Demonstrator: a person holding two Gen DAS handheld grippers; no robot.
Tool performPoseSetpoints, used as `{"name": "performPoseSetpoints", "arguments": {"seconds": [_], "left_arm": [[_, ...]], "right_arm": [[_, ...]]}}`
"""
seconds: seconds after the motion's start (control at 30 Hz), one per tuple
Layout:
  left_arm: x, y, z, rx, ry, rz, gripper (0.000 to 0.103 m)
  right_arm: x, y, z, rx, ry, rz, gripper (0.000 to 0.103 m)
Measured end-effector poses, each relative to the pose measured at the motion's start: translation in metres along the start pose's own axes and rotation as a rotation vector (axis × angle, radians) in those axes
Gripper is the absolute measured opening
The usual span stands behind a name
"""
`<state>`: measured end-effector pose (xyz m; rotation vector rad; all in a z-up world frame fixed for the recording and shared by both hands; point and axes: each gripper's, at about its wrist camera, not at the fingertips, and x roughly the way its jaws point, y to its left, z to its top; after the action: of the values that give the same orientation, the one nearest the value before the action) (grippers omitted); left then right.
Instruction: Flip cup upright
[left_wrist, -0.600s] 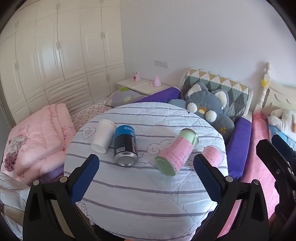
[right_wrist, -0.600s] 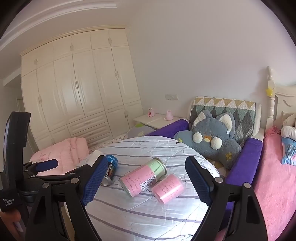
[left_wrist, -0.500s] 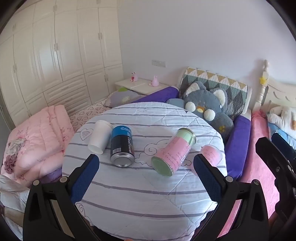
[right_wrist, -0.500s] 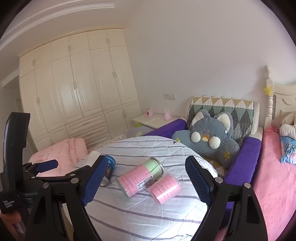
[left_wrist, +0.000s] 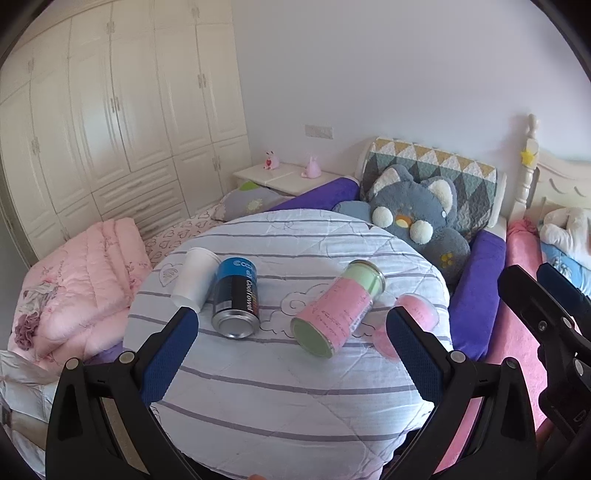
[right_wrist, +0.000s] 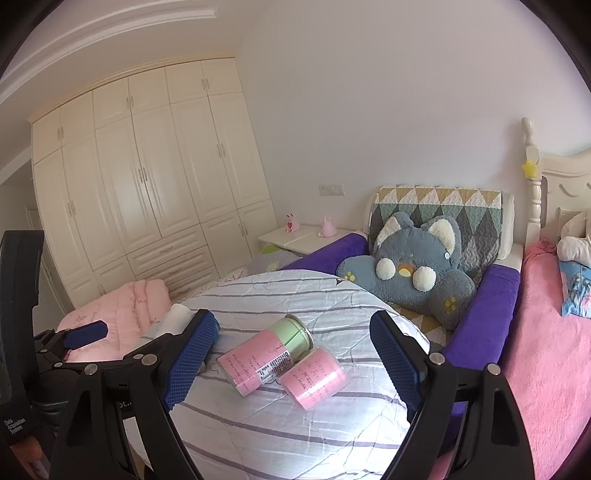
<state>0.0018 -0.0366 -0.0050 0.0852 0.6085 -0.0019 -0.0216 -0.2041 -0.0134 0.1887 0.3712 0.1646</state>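
Observation:
A pink cup (right_wrist: 313, 377) lies on its side on the round striped table (left_wrist: 288, 398), at its right; in the left wrist view it (left_wrist: 413, 317) is partly behind my right finger. A white paper cup (left_wrist: 194, 282) lies on its side at the table's left. My left gripper (left_wrist: 291, 354) is open and empty, above the near half of the table. My right gripper (right_wrist: 291, 362) is open and empty, and hangs short of the pink cup.
A pink and green can (left_wrist: 338, 314) and a blue and black can (left_wrist: 236, 301) lie on their sides mid-table. A grey plush toy (left_wrist: 417, 221) and purple bolsters (left_wrist: 476, 291) lie behind it. A pink quilt (left_wrist: 77, 284) lies left, a wardrobe (left_wrist: 110, 129) beyond.
Both grippers have drawn back and up a little, so the table and the cans look slightly farther. Nothing on the table has moved.

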Motion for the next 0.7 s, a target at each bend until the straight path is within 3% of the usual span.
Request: {"name": "performPoseSetpoints", "arguments": {"seconds": [0.33, 0.47, 0.7], "left_arm": [[0.000, -0.020, 0.001, 0.084, 0.040, -0.025, 0.103], [-0.001, -0.027, 0.002, 0.085, -0.012, -0.026, 0.103], [0.002, -0.031, 0.002, 0.098, -0.013, -0.016, 0.103]], "right_arm": [[-0.008, -0.013, 0.001, 0.022, -0.010, -0.024, 0.087], [-0.007, -0.019, 0.003, 0.036, -0.011, -0.034, 0.087], [-0.003, -0.024, 0.003, 0.044, -0.004, -0.037, 0.087]]}}
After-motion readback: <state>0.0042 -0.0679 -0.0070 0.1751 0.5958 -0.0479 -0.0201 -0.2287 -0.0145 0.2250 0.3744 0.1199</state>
